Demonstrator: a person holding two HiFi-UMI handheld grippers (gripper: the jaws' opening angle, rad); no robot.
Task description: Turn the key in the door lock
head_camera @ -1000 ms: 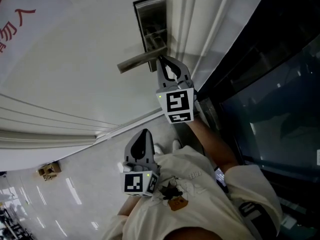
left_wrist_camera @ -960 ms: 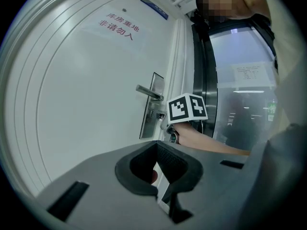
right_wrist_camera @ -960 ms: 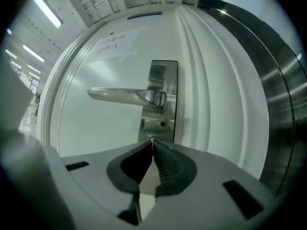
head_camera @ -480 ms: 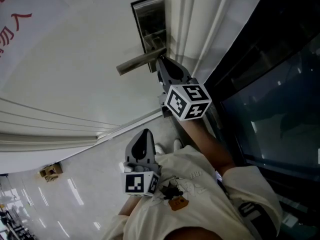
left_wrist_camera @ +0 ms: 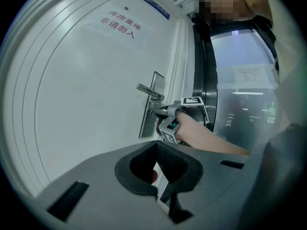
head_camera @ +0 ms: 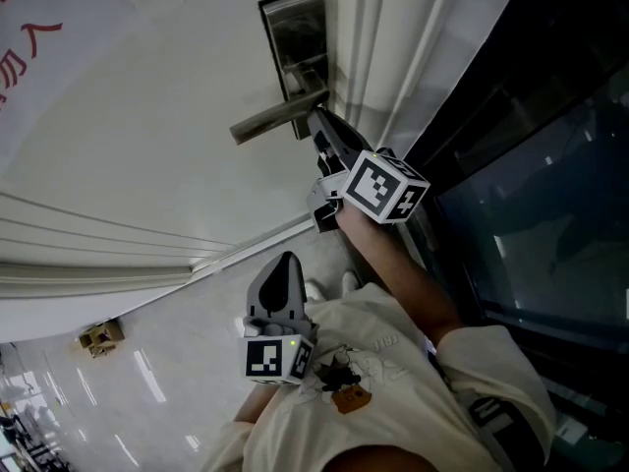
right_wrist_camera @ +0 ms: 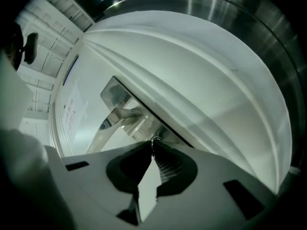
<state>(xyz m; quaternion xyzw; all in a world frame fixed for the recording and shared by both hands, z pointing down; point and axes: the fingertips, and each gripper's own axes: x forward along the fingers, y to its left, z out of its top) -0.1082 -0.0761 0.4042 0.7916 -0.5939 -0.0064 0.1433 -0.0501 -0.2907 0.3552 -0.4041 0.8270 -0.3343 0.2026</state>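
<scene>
Steel handle (head_camera: 275, 118) juts beside right claw (head_camera: 319, 122), jaws opening on the key (right_wrist_camera: 154, 140).

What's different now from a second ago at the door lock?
The right tongs rolled on the spot at the lock plate, marker cube swinging rightward in the head view, the key between their tips; they are now opening. The left tongs and door handle stayed put.

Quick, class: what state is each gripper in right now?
Left gripper: closed, empty.
Right gripper: pinching the key, jaws opening.
</scene>
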